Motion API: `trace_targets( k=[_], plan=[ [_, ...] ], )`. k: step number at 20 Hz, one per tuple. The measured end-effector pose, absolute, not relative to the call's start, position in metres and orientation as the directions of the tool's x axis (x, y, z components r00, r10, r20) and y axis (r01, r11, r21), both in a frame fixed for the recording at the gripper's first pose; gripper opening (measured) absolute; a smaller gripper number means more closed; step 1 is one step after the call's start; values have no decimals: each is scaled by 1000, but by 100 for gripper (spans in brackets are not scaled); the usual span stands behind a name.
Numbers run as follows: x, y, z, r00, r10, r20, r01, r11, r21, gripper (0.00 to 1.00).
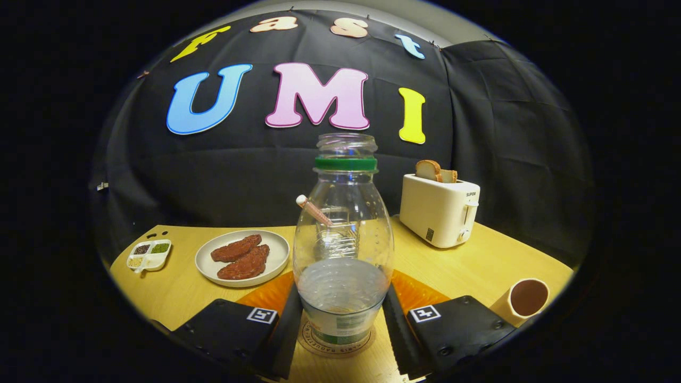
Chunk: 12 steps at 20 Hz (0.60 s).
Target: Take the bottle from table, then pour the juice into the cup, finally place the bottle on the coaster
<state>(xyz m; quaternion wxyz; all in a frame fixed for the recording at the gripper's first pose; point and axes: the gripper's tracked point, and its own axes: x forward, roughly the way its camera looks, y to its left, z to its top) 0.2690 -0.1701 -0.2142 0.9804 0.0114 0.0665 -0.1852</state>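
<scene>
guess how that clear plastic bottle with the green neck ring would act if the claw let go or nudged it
The clear plastic bottle with the green neck ring, between the claw fingers, stands on a round coaster. Liquid fills only its base, so it is probably light but bottom-weighted. Its thin walls may flex. With no cap, a tip would likely spill.

1. Bottle (343, 250): upright at frame centre on a coaster (335, 343), between the gripper (340, 324) fingers, apparently touching both.
2. Plate (242, 258): left of bottle, holding two patties.
3. Condiment tray (149, 255): far left.
4. Toaster (439, 210): right, behind bottle.
5. Cup (526, 299): lower right.
</scene>
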Motion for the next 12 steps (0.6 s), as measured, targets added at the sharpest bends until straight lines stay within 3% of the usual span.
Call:
trace_targets(
  k=[4, 6, 12],
  plan=[
    [267, -165, -219, 922, -356, -152, 359, 933, -8, 82],
    [264, -160, -218, 920, -358, -156, 361, 933, -14, 100],
    [246, -155, -206, 915, -374, -152, 375, 927, -23, 98]
  ],
)
